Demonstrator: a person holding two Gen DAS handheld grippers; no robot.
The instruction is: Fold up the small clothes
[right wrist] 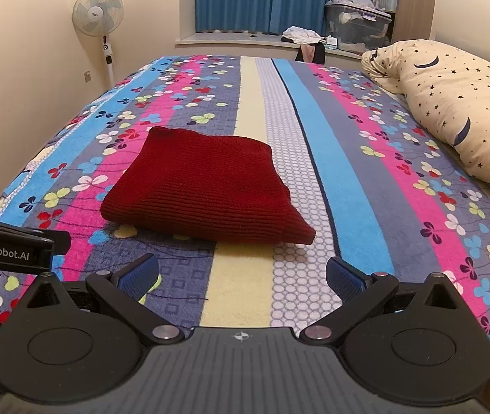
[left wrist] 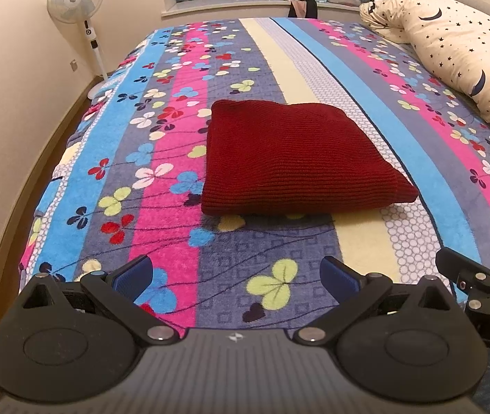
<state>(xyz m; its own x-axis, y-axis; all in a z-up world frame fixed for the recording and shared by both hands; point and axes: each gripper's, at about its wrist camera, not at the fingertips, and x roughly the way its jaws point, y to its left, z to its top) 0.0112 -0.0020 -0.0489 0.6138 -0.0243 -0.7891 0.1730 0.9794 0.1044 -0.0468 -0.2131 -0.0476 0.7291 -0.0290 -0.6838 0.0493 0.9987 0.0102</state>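
Observation:
A dark red knitted garment (left wrist: 289, 158) lies folded into a thick rectangle on the striped, clover-patterned bed cover (left wrist: 162, 158). The right wrist view shows the same garment (right wrist: 203, 189) left of centre on the bed cover (right wrist: 348, 179). My left gripper (left wrist: 236, 276) hovers open near the bed's front edge, short of the garment, with nothing between its blue pads. My right gripper (right wrist: 243, 276) is also open and empty, a little short of the garment's near right corner. Each gripper's body shows at the edge of the other's view.
A cream pillow (right wrist: 459, 110) with moons and stars lies along the bed's right side. A standing fan (right wrist: 98, 13) is by the far left wall. Beyond the bed, a window ledge (right wrist: 238, 39) holds loose clothes and a clear storage box (right wrist: 358, 24).

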